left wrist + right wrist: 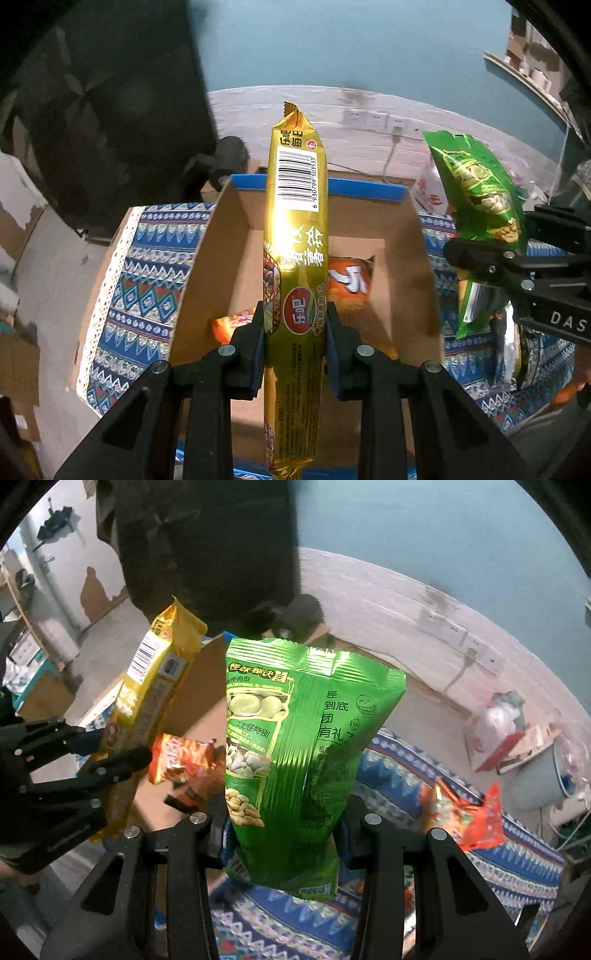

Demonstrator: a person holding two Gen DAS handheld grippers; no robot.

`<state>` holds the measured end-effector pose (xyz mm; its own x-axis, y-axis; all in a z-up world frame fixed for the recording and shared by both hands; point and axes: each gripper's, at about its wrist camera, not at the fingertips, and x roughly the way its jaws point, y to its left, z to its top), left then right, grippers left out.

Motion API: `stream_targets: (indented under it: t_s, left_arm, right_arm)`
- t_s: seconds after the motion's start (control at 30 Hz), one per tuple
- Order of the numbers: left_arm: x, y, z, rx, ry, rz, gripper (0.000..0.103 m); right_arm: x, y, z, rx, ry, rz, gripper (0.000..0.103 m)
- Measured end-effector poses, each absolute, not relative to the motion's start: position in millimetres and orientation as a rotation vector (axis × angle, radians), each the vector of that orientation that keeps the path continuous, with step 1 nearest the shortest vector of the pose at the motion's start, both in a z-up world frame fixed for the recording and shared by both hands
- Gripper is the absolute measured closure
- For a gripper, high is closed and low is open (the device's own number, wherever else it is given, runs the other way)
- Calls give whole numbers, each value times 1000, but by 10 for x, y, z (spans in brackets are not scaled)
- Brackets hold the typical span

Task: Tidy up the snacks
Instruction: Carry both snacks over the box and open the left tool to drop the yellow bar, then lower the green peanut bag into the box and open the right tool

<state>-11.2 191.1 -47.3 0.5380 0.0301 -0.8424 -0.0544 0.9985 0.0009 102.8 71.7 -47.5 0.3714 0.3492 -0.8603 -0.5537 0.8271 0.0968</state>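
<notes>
My left gripper (295, 325) is shut on a long gold snack pack (295, 236) and holds it upright above an open cardboard box (413, 236). Orange snack packets (349, 282) lie inside the box. My right gripper (282, 834) is shut on a green snack bag (295, 746), held in the air to the right of the box. The green bag also shows in the left wrist view (480, 206), and the gold pack in the right wrist view (147, 701). An orange packet (469, 812) lies on the cloth at the right.
The box stands on a table with a blue patterned cloth (136, 266). A white wall with sockets (369, 118) runs behind. A dark panel (110, 110) stands at the back left. Bags and a carton (513, 734) sit at the far right.
</notes>
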Motion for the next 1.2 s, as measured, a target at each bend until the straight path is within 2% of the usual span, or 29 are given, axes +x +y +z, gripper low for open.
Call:
stream_targets:
  t_s: [0.3, 0.37, 0.47, 0.7, 0.83, 1.07, 1.17, 1.2]
  left_arm:
    - [-55, 2130, -585, -56, 1032, 115, 73]
    - [-76, 2174, -579, -55, 1040, 138, 62]
    - [-149, 2255, -535, -75, 1024, 159, 54]
    - [-270, 2403, -468, -85, 1016, 203, 54]
    - [-323, 2425, -415, -87, 1002, 214, 47]
    - [-351, 2381, -398, -71, 1009, 218, 45]
    - [-342, 2327, -385, -62, 1008, 212, 45]
    - [-340, 2319, -381, -60, 1006, 209, 44]
  right_arm:
    - [1065, 987, -512, -225, 1052, 619, 62]
    - [1079, 1038, -530, -224, 1057, 625, 62]
    - [1104, 1084, -560, -227, 1065, 638, 62]
    - [1120, 1221, -620, -240, 1085, 673, 63]
    - [1116, 1289, -638, -242, 1093, 689, 62]
    - [1143, 1326, -672, -205, 1119, 716, 61]
    - [1125, 1303, -630, -193, 1115, 710, 53]
    - [1115, 1283, -607, -195, 1109, 707, 46]
